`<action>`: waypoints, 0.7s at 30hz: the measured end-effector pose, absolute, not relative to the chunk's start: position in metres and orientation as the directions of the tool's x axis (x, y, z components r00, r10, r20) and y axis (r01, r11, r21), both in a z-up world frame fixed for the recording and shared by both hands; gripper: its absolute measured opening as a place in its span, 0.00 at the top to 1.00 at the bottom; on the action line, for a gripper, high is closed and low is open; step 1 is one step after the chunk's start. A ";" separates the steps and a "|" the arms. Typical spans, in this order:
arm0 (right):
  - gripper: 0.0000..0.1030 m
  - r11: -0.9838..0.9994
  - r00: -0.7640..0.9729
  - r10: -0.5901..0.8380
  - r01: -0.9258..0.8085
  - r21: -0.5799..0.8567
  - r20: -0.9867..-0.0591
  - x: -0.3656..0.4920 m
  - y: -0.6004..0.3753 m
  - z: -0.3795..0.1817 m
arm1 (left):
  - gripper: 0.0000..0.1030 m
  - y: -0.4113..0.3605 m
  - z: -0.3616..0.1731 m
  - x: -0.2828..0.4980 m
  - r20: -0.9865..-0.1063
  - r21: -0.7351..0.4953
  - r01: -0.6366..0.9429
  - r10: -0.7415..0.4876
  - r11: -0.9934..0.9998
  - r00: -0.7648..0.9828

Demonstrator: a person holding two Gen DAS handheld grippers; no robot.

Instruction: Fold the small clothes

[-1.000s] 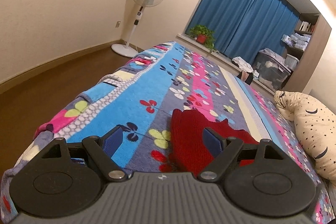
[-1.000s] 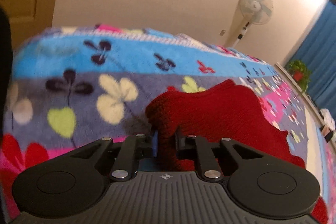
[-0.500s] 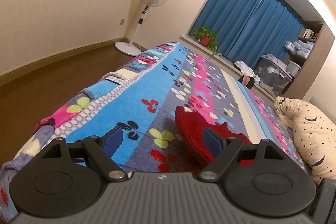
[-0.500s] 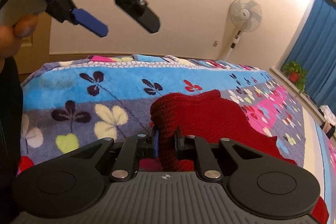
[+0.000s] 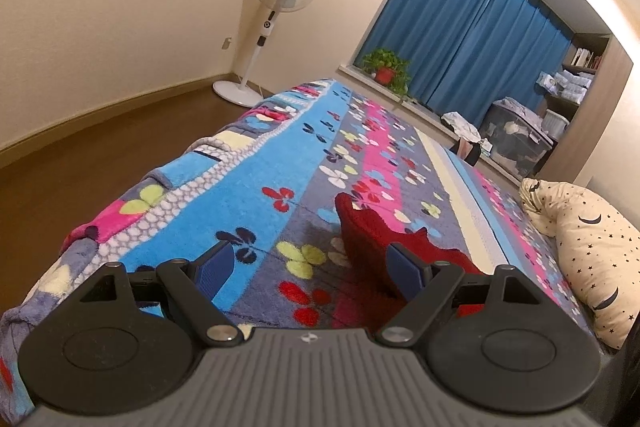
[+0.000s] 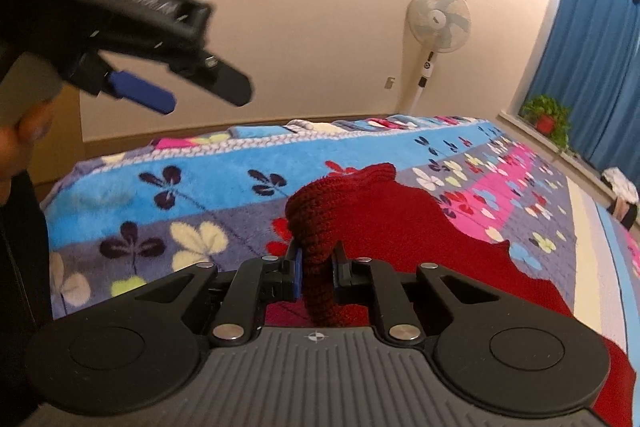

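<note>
A dark red knitted garment (image 6: 404, 227) lies on the flowered blanket (image 6: 200, 179) of a bed. My right gripper (image 6: 316, 263) is shut on a bunched edge of it and holds that edge lifted off the blanket. The garment also shows in the left wrist view (image 5: 372, 231), raised at its near edge. My left gripper (image 5: 308, 267) is open and empty, above the blanket and to the left of the garment. It also shows in the right wrist view (image 6: 192, 95), up in the air at the upper left.
A star-patterned pillow (image 5: 592, 247) lies at the bed's right side. A standing fan (image 5: 276, 11) is on the wooden floor left of the bed. Blue curtains (image 5: 472, 39), a potted plant (image 5: 386, 67) and storage boxes (image 5: 516, 143) are beyond the bed's far end.
My right gripper has lifted the garment's edge higher off the blanket. My left gripper has risen and drawn back, still open.
</note>
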State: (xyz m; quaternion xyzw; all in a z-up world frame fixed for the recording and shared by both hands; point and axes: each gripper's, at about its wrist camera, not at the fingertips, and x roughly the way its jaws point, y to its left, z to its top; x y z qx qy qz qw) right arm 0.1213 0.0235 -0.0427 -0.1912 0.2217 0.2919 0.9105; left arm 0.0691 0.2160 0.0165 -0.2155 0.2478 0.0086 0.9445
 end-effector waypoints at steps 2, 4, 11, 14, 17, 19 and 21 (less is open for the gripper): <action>0.87 0.798 0.729 0.455 -0.589 -0.131 -0.511 0.130 0.009 -0.031 | 0.15 0.216 0.015 0.070 -0.478 -0.409 -0.129 -0.092 0.904 0.873; 0.87 0.841 0.742 0.455 -0.540 -0.036 -0.493 0.140 -0.012 -0.016 | 0.15 0.216 0.014 0.071 -0.480 -0.413 -0.128 -0.096 0.902 0.872; 0.88 0.931 0.851 0.334 -0.230 0.283 -0.405 0.159 -0.159 0.027 | 0.15 0.199 0.012 0.074 -0.471 -0.378 -0.074 -0.123 0.923 0.874; 0.88 0.909 0.895 0.210 -0.030 0.416 -0.395 0.141 -0.239 0.020 | 0.15 0.183 0.010 0.076 -0.486 -0.333 -0.012 -0.161 0.943 0.859; 0.88 0.849 0.889 0.030 0.218 0.482 -0.456 0.112 -0.298 -0.013 | 0.15 0.154 0.009 0.078 -0.495 -0.236 0.080 -0.190 0.968 0.848; 0.88 0.769 0.800 -0.034 0.404 0.496 -0.599 0.105 -0.332 -0.051 | 0.15 0.127 0.005 0.083 -0.519 -0.193 0.150 -0.231 0.970 0.823; 0.87 0.640 0.719 0.004 0.532 0.554 -0.695 0.099 -0.361 -0.085 | 0.15 0.100 0.000 0.089 -0.545 -0.178 0.207 -0.271 0.962 0.793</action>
